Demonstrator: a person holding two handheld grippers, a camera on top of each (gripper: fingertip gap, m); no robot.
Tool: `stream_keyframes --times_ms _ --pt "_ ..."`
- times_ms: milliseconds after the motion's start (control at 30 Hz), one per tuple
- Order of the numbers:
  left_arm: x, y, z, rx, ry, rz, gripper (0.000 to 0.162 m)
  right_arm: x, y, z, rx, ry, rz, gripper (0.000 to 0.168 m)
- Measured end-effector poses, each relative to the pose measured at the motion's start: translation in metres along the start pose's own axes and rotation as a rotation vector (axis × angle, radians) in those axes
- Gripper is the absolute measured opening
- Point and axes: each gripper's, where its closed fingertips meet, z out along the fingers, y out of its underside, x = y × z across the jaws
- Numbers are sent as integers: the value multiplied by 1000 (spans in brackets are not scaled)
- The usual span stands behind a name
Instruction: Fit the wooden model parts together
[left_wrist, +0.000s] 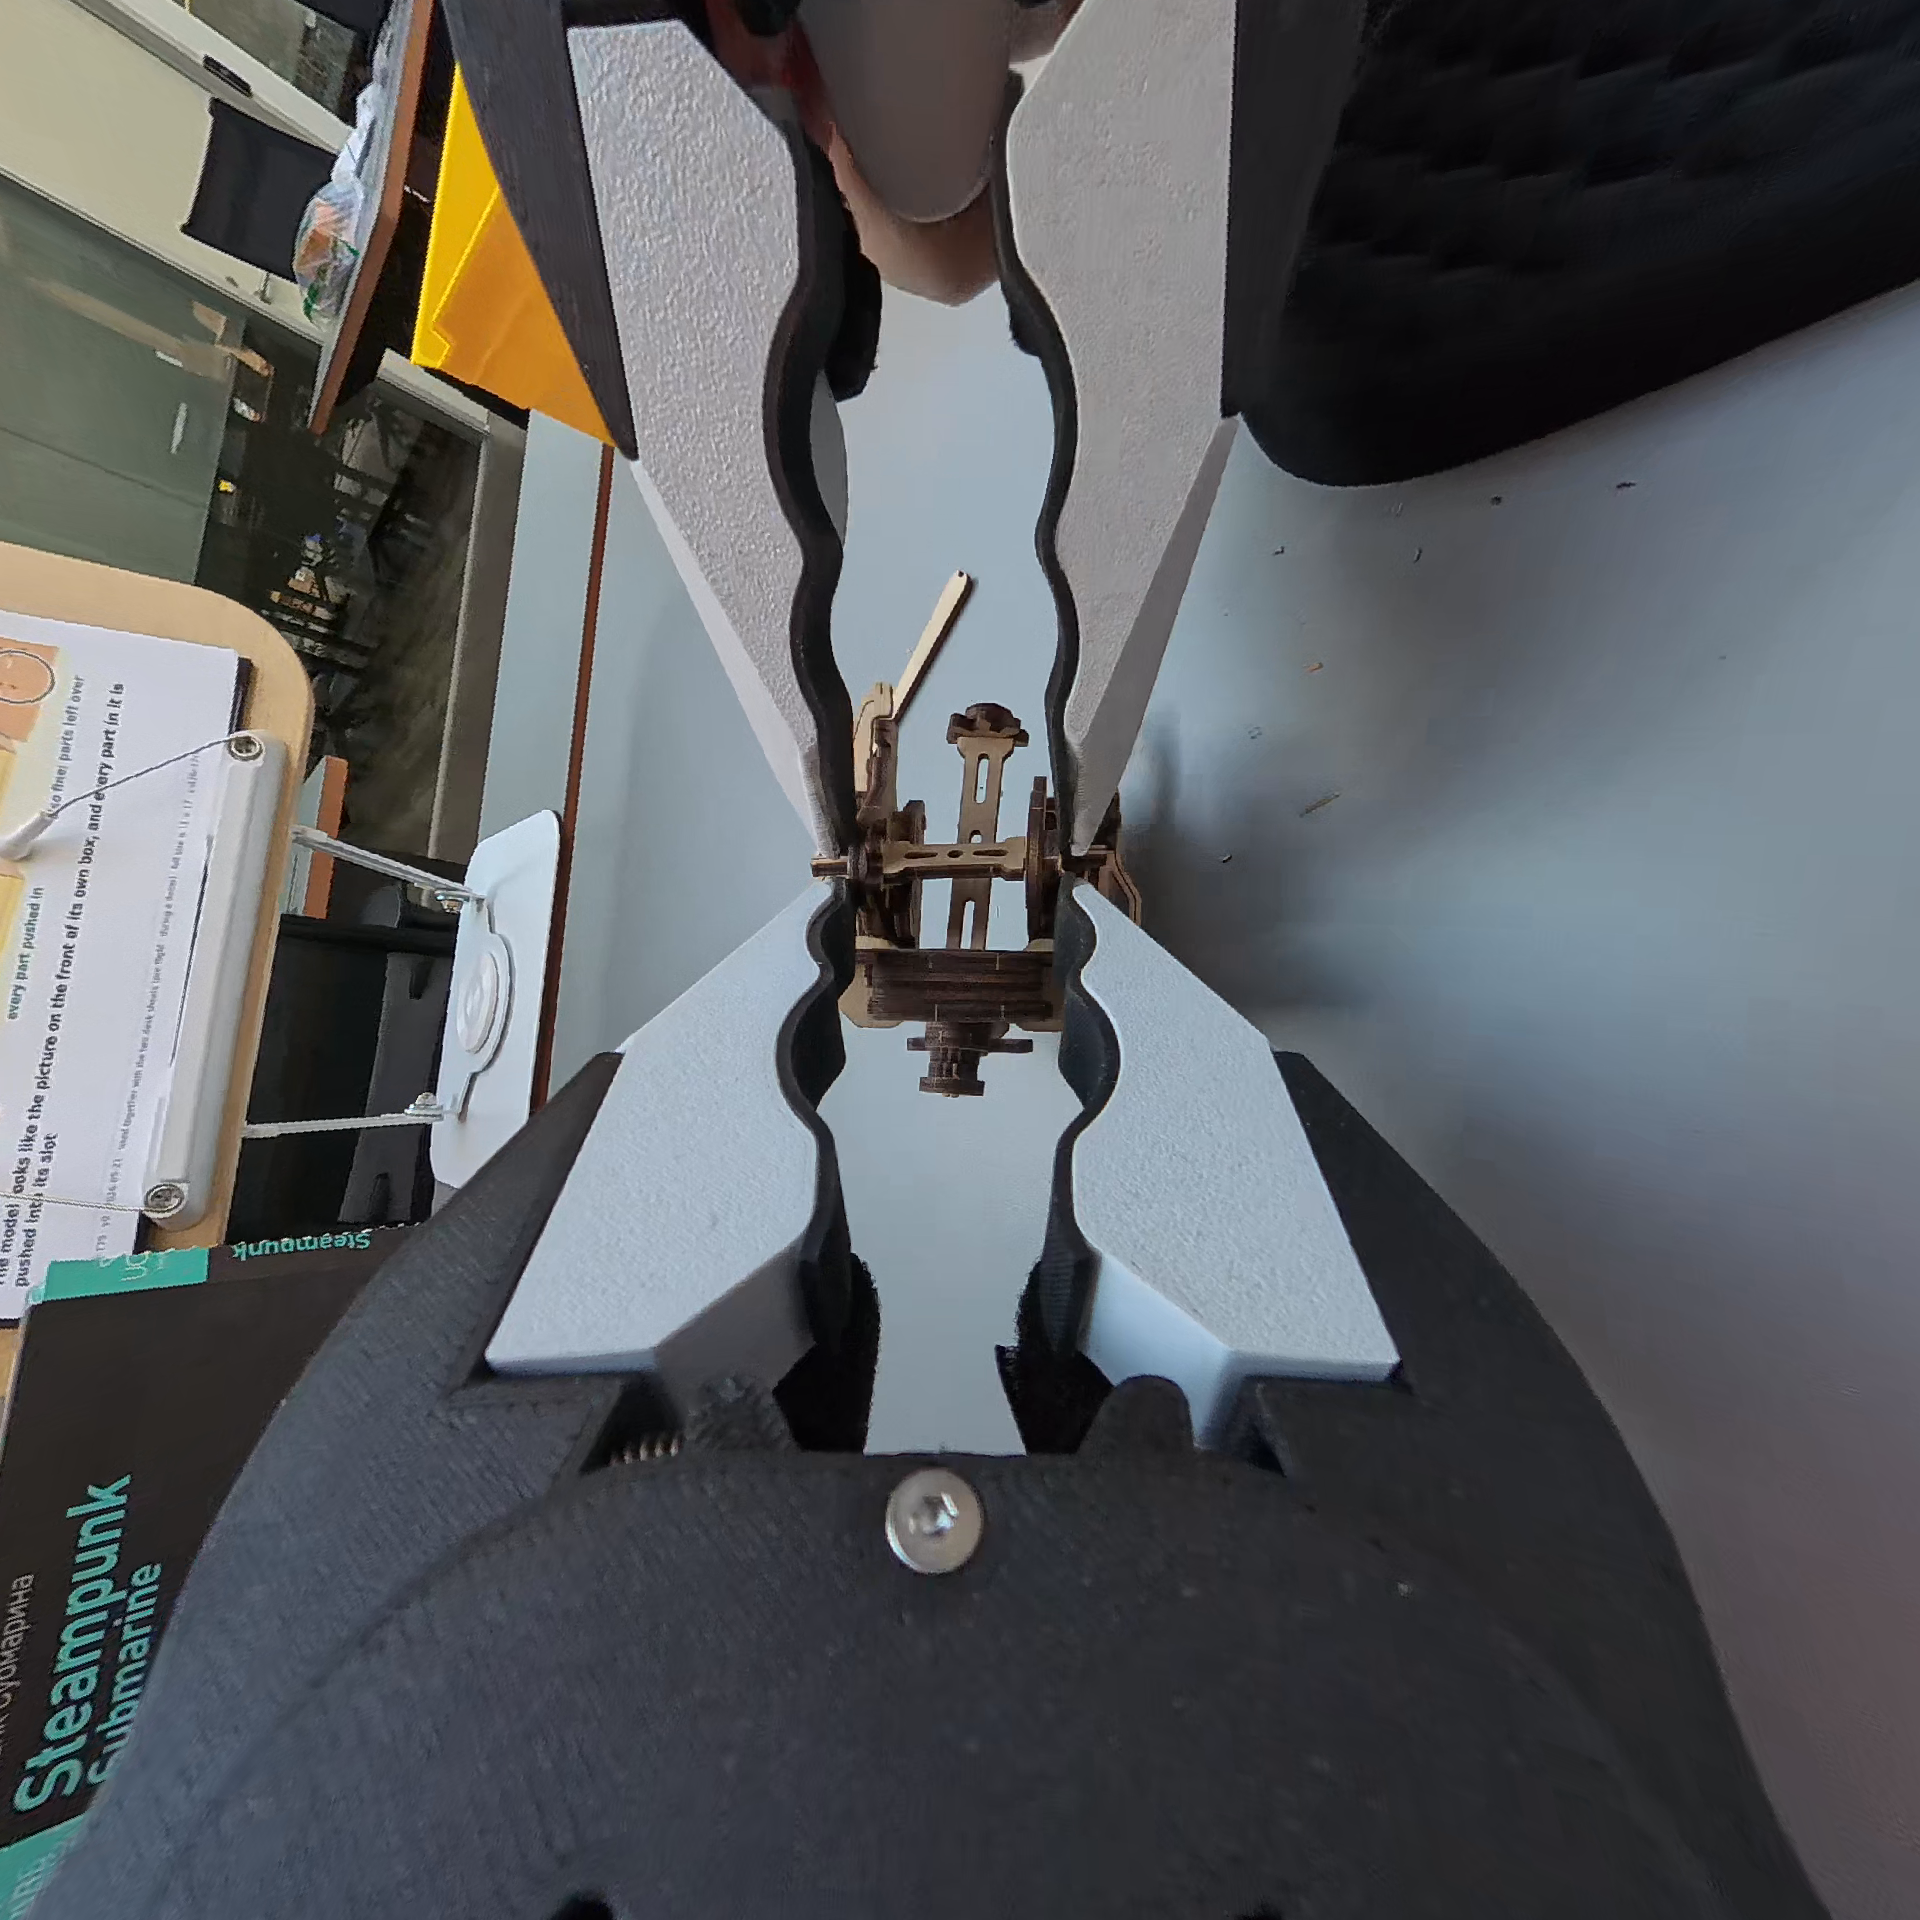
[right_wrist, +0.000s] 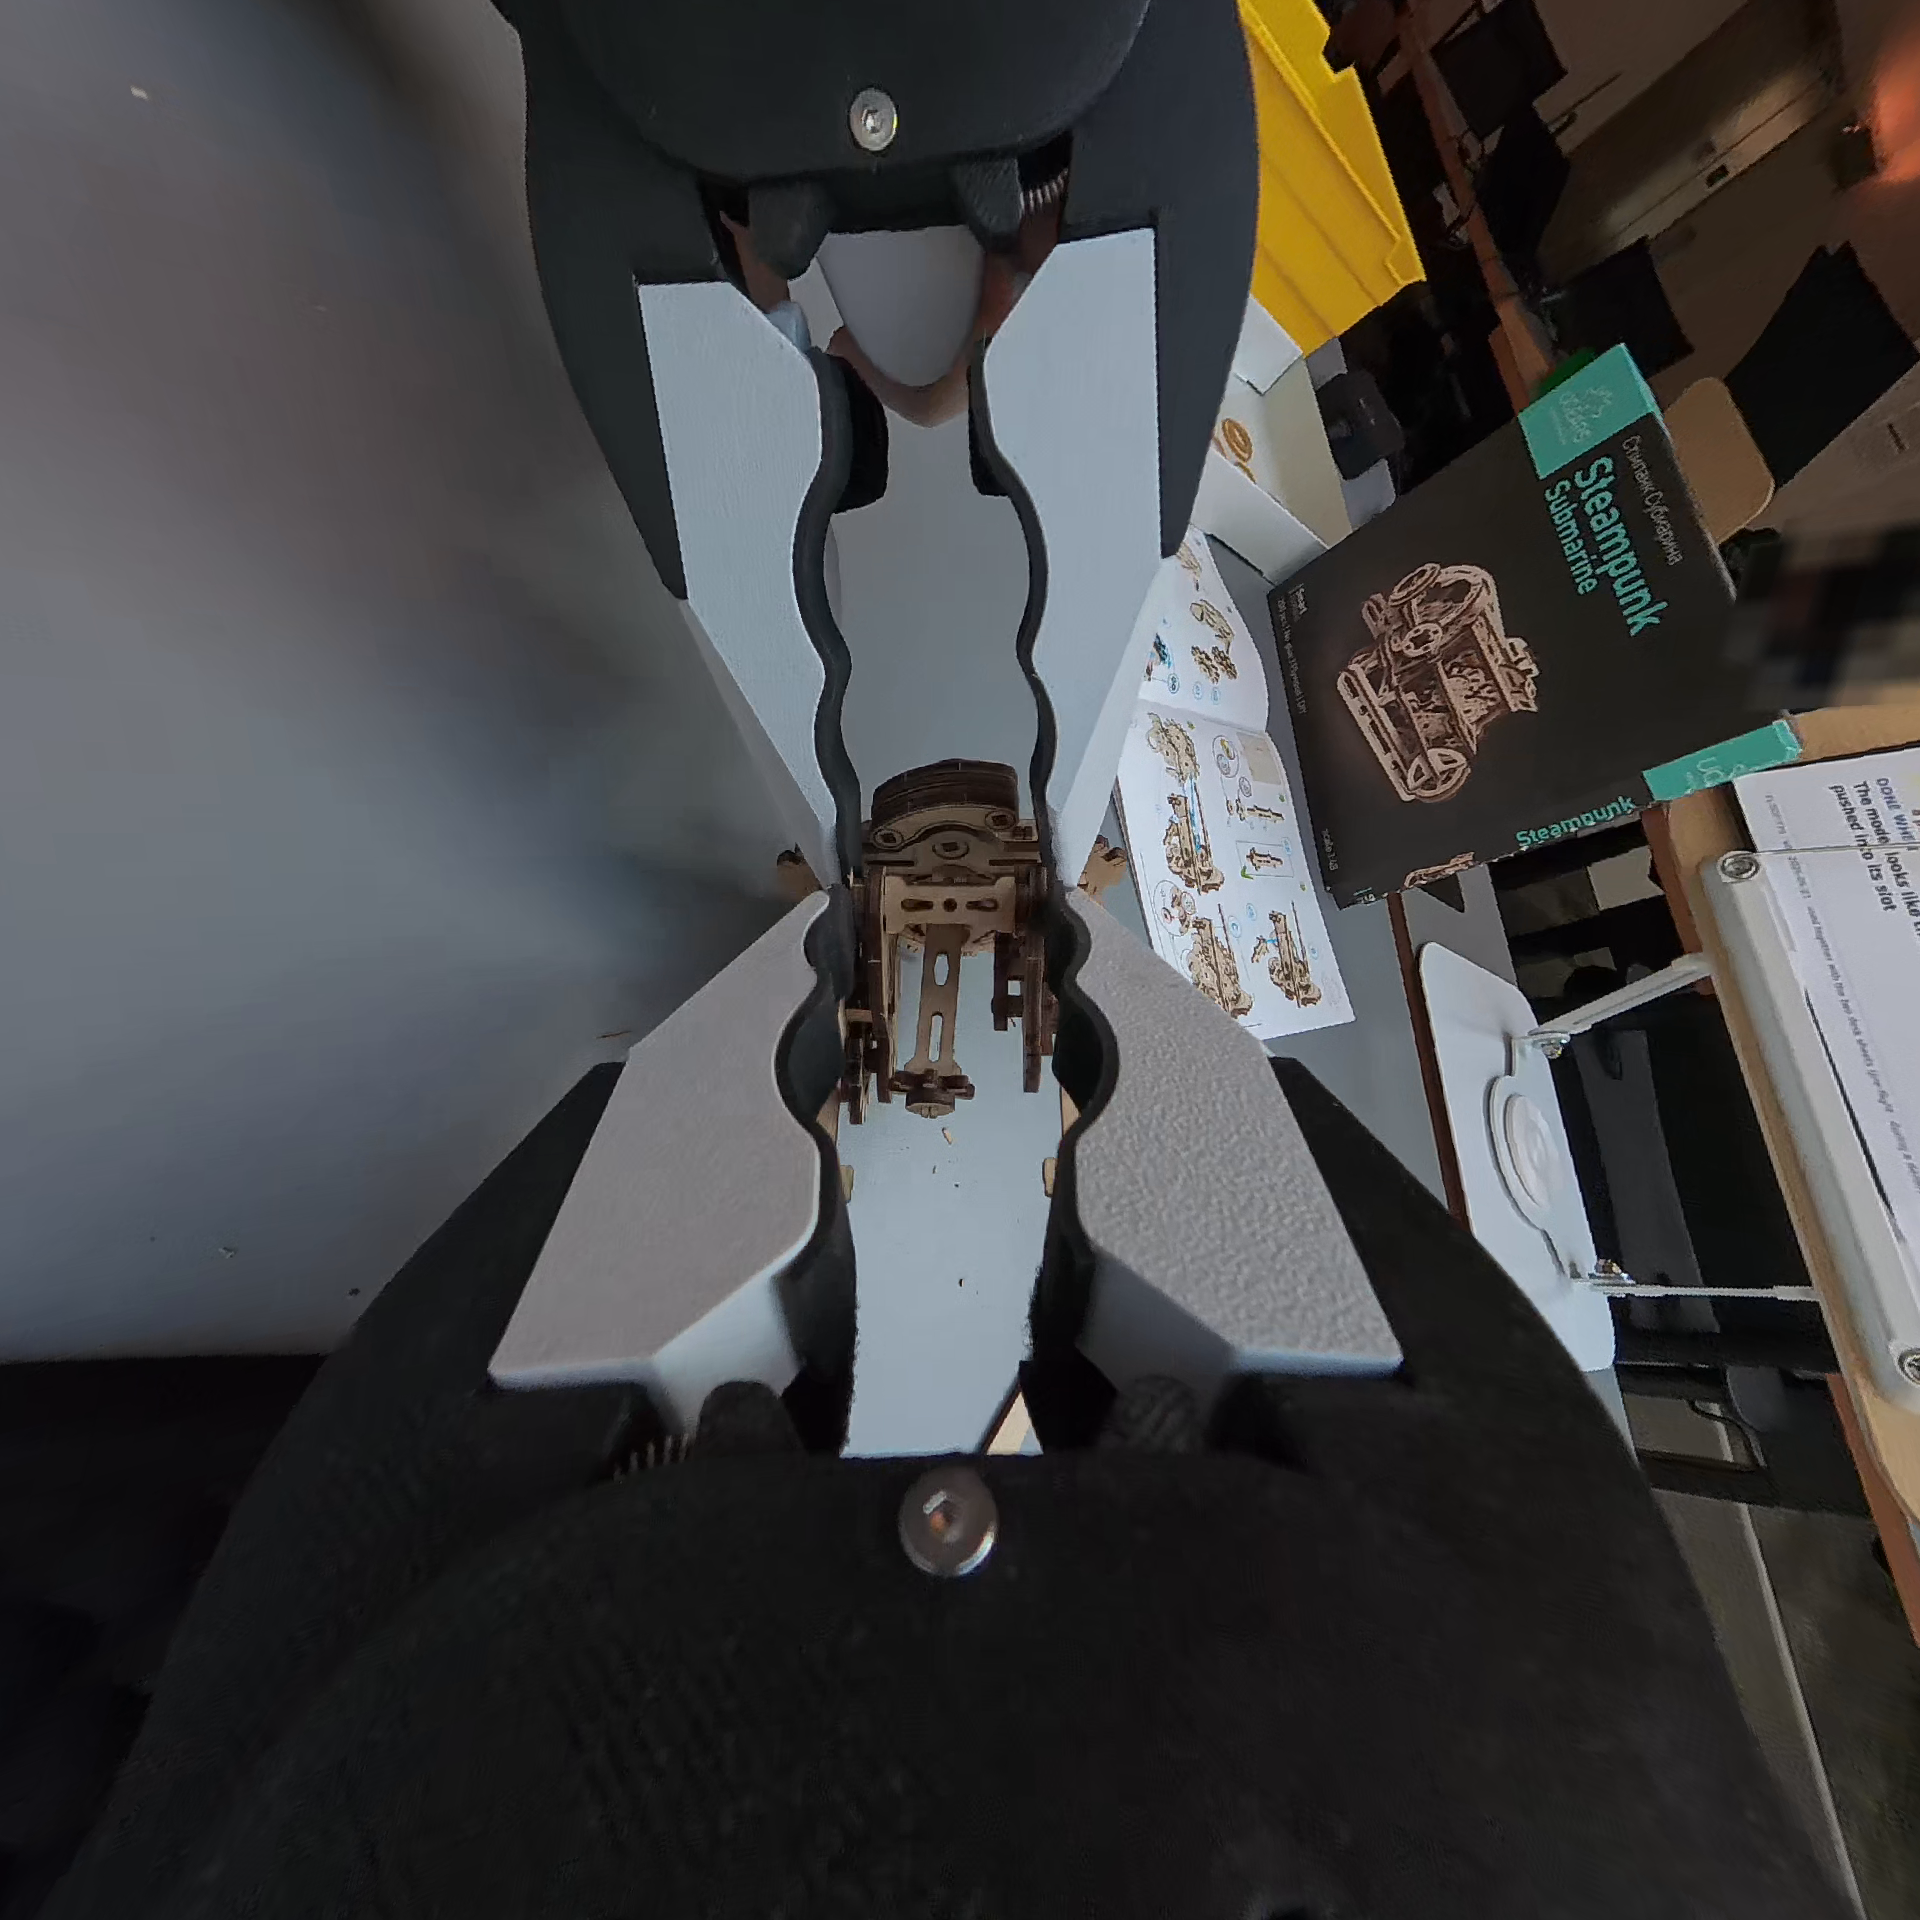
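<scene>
Squarely, wooden model (left_wrist: 951, 914), between both jaws

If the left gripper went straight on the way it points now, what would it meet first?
Probably the right gripper: its fingers meet the left gripper tip to tip, both shut on the wooden model between them. So hardly any free way remains ahead, though depth is hard to judge.

a: the wooden model (left_wrist: 951, 914) is pale tan with dark brown burnt edges. the gripper fingers (left_wrist: 717, 1174) are light grey, lined with wavy black pads.

b: the model's box (right_wrist: 1507, 634) is black with teal bands, the bin (right_wrist: 1320, 177) yellow, the table (left_wrist: 1558, 831) plain grey, the instruction sheet (right_wrist: 1226, 821) white with tan drawings.
</scene>
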Motion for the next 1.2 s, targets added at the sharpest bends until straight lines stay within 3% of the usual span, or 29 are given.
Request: stream_keyframes --times_ms 233,800,1200 --pt "-5 -5 -8 76 20 -100 37 4 -4 -7 34 22 -37 33" --pt "-6 -3 -6 96 -18 -107 37 7 1 -4 -20 75 -52 38" --pt "6 -1 -3 92 29 -87 36 -6 3 1 -77 14 -24 33"
